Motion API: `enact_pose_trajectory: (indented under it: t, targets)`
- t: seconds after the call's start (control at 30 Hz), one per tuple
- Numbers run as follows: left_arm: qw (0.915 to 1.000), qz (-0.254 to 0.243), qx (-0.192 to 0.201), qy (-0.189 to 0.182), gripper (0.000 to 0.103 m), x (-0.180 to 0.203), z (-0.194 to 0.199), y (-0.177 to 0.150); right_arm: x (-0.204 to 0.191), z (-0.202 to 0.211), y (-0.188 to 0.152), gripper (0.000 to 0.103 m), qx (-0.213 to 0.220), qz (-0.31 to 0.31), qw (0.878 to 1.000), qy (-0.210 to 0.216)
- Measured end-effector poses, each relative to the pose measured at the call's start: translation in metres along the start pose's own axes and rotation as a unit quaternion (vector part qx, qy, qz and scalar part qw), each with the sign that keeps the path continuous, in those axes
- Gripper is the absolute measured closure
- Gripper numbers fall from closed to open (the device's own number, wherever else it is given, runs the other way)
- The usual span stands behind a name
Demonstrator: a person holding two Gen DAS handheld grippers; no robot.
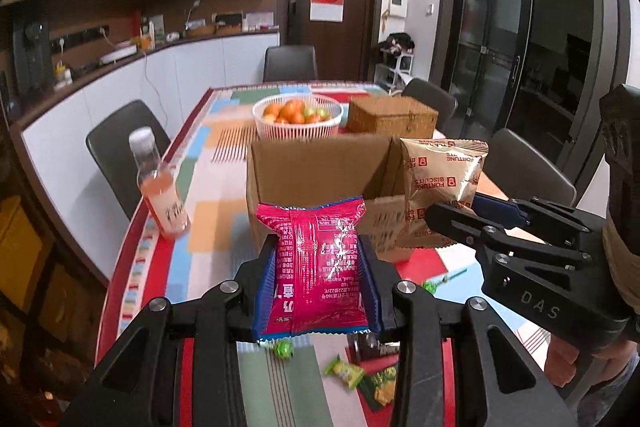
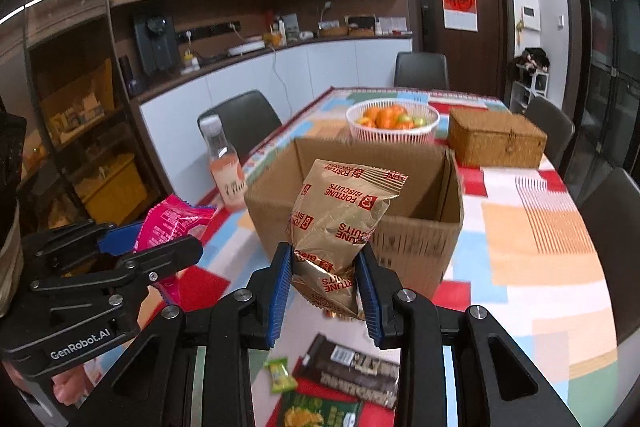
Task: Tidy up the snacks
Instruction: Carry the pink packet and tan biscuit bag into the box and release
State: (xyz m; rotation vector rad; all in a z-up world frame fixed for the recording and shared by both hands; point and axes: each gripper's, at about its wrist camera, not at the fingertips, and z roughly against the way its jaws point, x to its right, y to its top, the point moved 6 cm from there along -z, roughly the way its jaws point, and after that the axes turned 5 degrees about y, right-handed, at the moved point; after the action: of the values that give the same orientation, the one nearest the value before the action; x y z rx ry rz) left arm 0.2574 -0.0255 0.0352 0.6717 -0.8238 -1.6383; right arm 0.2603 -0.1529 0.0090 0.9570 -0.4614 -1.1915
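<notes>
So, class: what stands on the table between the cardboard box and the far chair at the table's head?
The white basket of oranges stands there, just behind the cardboard box, before the far chair. Both wrist views show it.

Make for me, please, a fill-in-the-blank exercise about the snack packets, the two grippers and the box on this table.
1. The left gripper is shut on a packet coloured ____.
2. The gold packet in the right gripper reads "Fortune ____".
3. The cardboard box behind both packets stands with its top ____.
4. The white basket beyond the box holds ____.

Missing words: pink; Biscuits; open; fruit
</notes>
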Motion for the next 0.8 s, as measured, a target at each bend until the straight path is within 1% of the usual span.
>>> enact_pose_trajectory:
  t: [0.13, 0.33, 0.63, 0.8]
  targets:
    - [0.9999, -0.007, 0.011, 0.004, 0.066, 0.001, -0.001, 0.015, 0.004, -0.001, 0.018, 0.07, 0.011, 0.0, 1.0, -0.001]
    - [0.9999, -0.009, 0.015, 0.001, 0.066, 0.001, -0.011, 0.037, 0.015, -0.006, 0.042, 0.07, 0.019, 0.003, 1.0, -0.01]
    - [0.9998, -0.016, 0.01, -0.004, 0.066, 0.002, -0.041, 0.067, 0.032, -0.031, 0.062, 0.07, -0.001, 0.006, 1.0, -0.016]
    - [0.9998, -0.019, -0.008, -0.005, 0.066, 0.001, -0.066, 0.073, 0.043, -0.048, 0.065, 0.07, -0.017, 0.0, 1.0, -0.023]
